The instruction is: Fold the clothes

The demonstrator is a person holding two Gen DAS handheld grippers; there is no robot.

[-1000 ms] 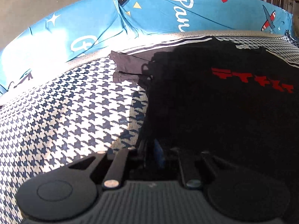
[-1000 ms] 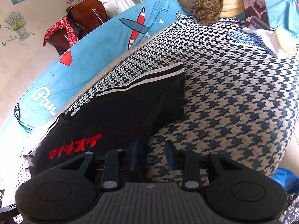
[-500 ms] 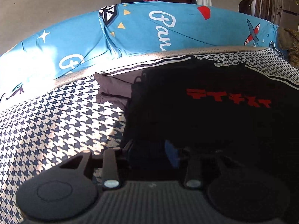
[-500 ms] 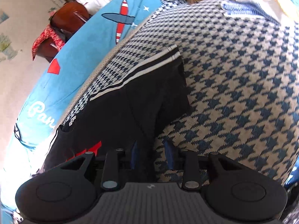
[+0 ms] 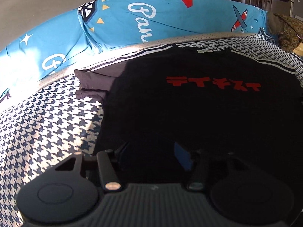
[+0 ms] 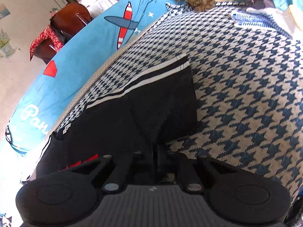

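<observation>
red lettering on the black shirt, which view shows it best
The left wrist view: the whole row of red lettering lies unobstructed across the black shirt. The right wrist view shows only a red scrap beside the gripper body.

The T-shirt [image 5: 198,113] is black, with red block characters across the chest and white stripes running along its sleeves. It lies on a cover [image 6: 246,87] in a dark blue and cream houndstooth pattern. Behind this is a bright blue sheet [image 5: 117,26] printed with white script, white stars, yellow triangles, red shapes and a red-and-white striped aeroplane.
</observation>
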